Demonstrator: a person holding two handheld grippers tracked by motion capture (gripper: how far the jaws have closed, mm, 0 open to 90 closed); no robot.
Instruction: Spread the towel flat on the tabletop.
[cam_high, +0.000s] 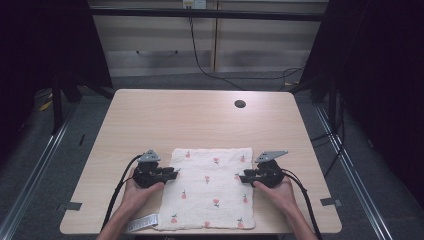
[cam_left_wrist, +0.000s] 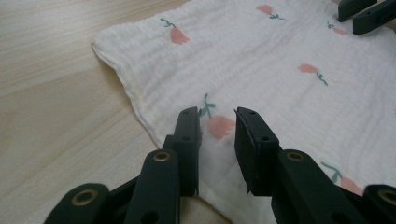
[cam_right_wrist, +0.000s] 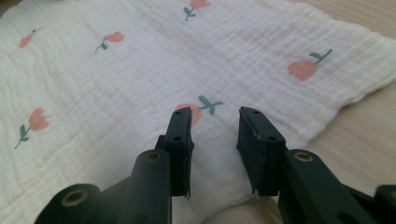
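A white crinkled cloth (cam_high: 210, 187) printed with small pink tulips lies flat near the table's front edge. My left gripper (cam_high: 175, 173) hovers at the cloth's left edge, jaws open over a pink tulip (cam_left_wrist: 219, 127). My right gripper (cam_high: 242, 177) sits at the cloth's right edge, jaws open above the fabric (cam_right_wrist: 140, 84) with a tulip (cam_right_wrist: 198, 109) between them. Neither gripper holds anything. In the left gripper view the cloth (cam_left_wrist: 261, 60) spreads ahead, with the right gripper's jaws at the top right corner.
The light wooden table (cam_high: 200, 120) has a dark round cable hole (cam_high: 240, 104) at the back right. A small white label (cam_high: 145, 222) lies at the front left edge. Dark frame posts and cables surround the table.
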